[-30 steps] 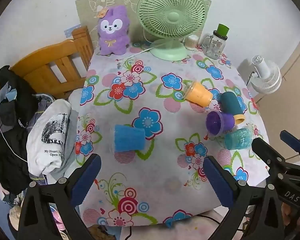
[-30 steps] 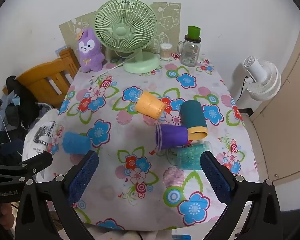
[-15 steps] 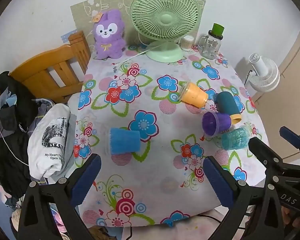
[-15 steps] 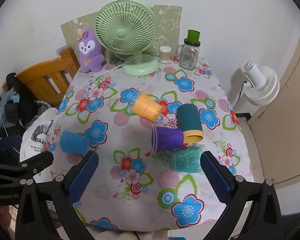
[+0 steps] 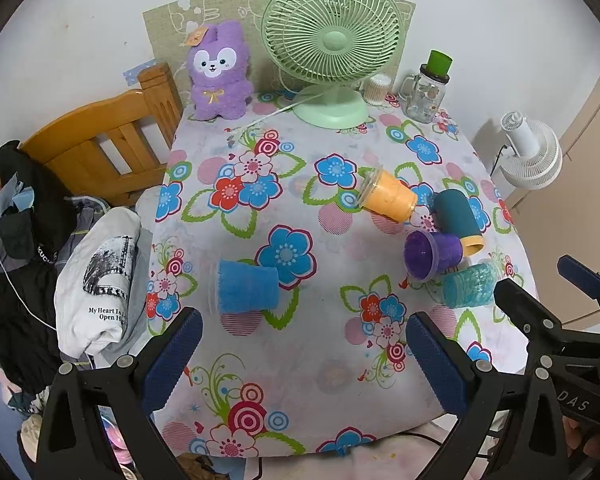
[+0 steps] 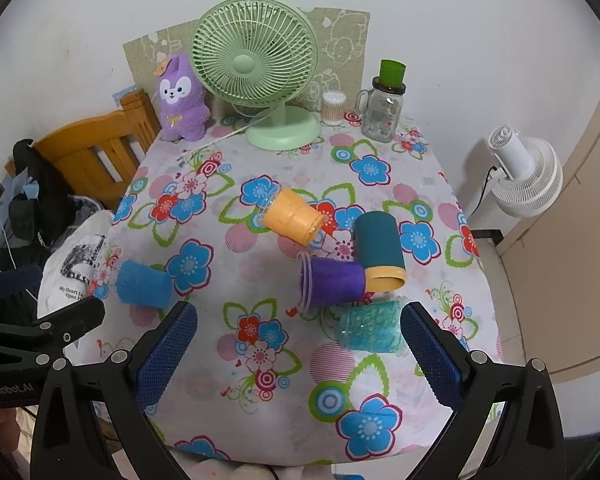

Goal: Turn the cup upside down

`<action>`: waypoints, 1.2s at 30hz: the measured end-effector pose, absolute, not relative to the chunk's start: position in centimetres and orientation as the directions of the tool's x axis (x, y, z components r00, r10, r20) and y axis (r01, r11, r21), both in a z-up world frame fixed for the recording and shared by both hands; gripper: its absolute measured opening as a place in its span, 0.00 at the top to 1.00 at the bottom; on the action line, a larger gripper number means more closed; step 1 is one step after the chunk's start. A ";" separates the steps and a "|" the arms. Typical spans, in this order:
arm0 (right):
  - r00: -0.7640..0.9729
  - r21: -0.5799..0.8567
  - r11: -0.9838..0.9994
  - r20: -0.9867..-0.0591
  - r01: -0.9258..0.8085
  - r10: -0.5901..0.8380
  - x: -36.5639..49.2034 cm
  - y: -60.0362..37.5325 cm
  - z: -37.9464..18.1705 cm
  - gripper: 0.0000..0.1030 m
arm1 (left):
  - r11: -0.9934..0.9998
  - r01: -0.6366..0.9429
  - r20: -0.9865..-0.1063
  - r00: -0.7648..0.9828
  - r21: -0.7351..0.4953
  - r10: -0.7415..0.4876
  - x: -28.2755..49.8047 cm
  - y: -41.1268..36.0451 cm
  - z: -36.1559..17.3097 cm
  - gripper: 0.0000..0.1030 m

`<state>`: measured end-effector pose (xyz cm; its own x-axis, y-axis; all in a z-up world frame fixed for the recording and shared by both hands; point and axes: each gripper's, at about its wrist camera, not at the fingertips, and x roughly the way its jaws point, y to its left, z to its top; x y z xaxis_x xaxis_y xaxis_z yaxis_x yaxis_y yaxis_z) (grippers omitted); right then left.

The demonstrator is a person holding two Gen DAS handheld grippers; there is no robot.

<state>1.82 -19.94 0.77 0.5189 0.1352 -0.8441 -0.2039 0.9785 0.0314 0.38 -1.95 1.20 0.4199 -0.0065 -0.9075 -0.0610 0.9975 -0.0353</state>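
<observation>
Blue cup (image 5: 247, 287) on its side on floral tablecloth (image 5: 300, 368), just ahead of left gripper (image 5: 300, 356), untouched. Four more cups (image 6: 342, 264) tipped over, clustered ahead of right gripper (image 6: 298, 354). Both grippers spread wide, holding nothing. Green fan (image 6: 256, 70), plush (image 5: 219, 72), jar (image 6: 383, 110) at far edge.

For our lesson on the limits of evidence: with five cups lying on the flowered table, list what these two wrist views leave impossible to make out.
- Teal glitter cup: its mouth is hidden in both views; in the left view the right gripper crosses it.
- Dark teal cup: its inside faces away in both views.
- Glass jar: its print is too small to read.
- T-shirt: its text is cut short by a fold, left view.
</observation>
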 end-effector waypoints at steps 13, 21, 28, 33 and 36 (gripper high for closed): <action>0.509 0.035 0.974 -0.848 -0.224 0.148 2.3 -19.5 0.4 0.00 | 0.996 -0.087 -0.909 0.417 -0.038 0.002 0.4 -1.6 0.7 0.00; 0.496 0.033 0.973 -0.856 -0.229 0.146 2.9 -18.8 -0.1 0.00 | 0.992 -0.119 -0.923 0.385 -0.041 0.008 1.1 -0.9 -0.5 0.00; 0.472 0.020 0.970 -0.871 -0.244 0.137 3.9 -17.6 -0.7 0.00 | 0.990 -0.133 -0.939 0.344 -0.052 -0.003 1.9 0.2 -1.8 0.00; 0.453 0.020 0.968 -0.881 -0.251 0.136 4.9 -16.4 -1.5 0.00 | 0.988 -0.144 -0.947 0.320 -0.054 -0.005 2.7 1.4 -2.7 0.00; 0.445 0.023 0.966 -0.885 -0.258 0.140 5.5 -15.5 -2.0 0.00 | 0.987 -0.152 -0.951 0.309 -0.050 0.000 3.2 2.2 -3.3 0.00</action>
<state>5.49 -15.52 -1.96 0.4448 0.1396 -0.8847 -0.2581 0.9659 0.0227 3.22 2.22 -3.33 0.3086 -0.0003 -0.9512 -0.1524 0.9871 -0.0498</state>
